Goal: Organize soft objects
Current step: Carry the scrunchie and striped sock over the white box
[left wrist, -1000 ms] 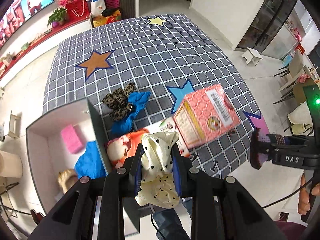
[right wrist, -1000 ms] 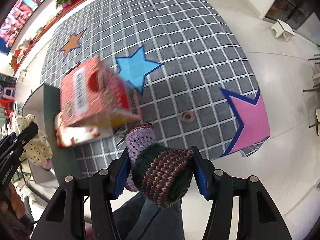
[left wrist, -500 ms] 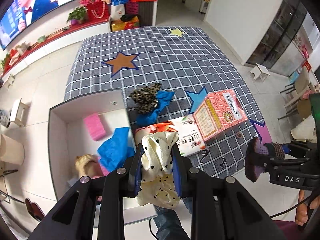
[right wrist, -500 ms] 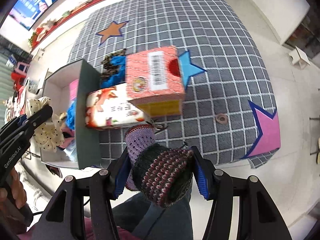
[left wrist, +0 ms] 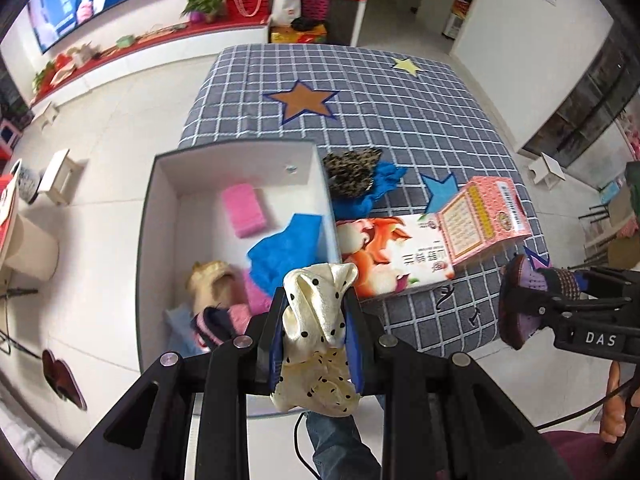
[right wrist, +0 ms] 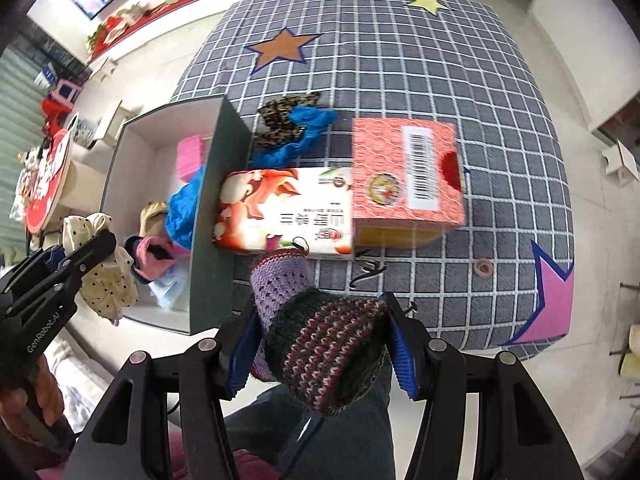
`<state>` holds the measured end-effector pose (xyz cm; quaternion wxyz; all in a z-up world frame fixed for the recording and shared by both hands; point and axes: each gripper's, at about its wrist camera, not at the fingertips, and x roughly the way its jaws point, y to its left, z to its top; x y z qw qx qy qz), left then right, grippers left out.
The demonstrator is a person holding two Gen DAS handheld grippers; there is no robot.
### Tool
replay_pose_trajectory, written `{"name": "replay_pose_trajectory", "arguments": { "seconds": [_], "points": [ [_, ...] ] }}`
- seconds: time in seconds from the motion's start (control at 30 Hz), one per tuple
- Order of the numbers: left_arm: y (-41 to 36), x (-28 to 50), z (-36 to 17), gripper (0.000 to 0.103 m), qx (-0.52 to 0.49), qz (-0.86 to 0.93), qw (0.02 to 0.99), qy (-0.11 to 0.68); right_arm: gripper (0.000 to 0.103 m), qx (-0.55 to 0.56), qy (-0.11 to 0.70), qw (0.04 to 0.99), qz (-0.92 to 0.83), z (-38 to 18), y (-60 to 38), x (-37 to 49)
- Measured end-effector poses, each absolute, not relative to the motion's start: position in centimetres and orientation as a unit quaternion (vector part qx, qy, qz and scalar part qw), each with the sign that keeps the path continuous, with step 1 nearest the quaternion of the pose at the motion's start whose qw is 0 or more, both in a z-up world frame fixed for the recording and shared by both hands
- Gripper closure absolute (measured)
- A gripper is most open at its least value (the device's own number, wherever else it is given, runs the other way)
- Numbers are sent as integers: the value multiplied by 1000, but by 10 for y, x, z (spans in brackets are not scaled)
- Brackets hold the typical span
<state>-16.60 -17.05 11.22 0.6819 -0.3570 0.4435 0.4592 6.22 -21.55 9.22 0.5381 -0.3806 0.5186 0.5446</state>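
Note:
My left gripper is shut on a cream scarf with black dots, held over the near edge of a white open box. Inside the box lie a pink pad, a blue cloth, a tan soft item and a pink-and-navy knit. My right gripper is shut on a knitted piece, purple and dark striped, above the table's near edge. The right gripper also shows at the right of the left wrist view. A leopard-print cloth and a blue cloth lie on the table beside the box.
A grey checked tablecloth with star patches covers the table. A white printed carton and a pink carton lie near its front edge. A small ring and black clips rest there. White floor surrounds the table.
Both grippers have swung sideways with their loads; the open box now fills more of the left wrist view. The cartons sit further right in the right wrist view. Grips unchanged.

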Motion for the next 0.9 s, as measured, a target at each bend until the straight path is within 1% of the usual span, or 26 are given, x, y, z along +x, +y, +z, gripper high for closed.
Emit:
{"name": "replay_pose_trajectory", "arguments": {
  "seconds": [0.3, 0.9],
  "points": [
    [-173, -190, 109, 75, -379, 484, 662, 428, 45, -396, 511, 523, 556, 93, -202, 42],
    [-178, -216, 100, 75, -410, 514, 631, 412, 45, -441, 466, 476, 601, 98, -180, -11]
  ]
}}
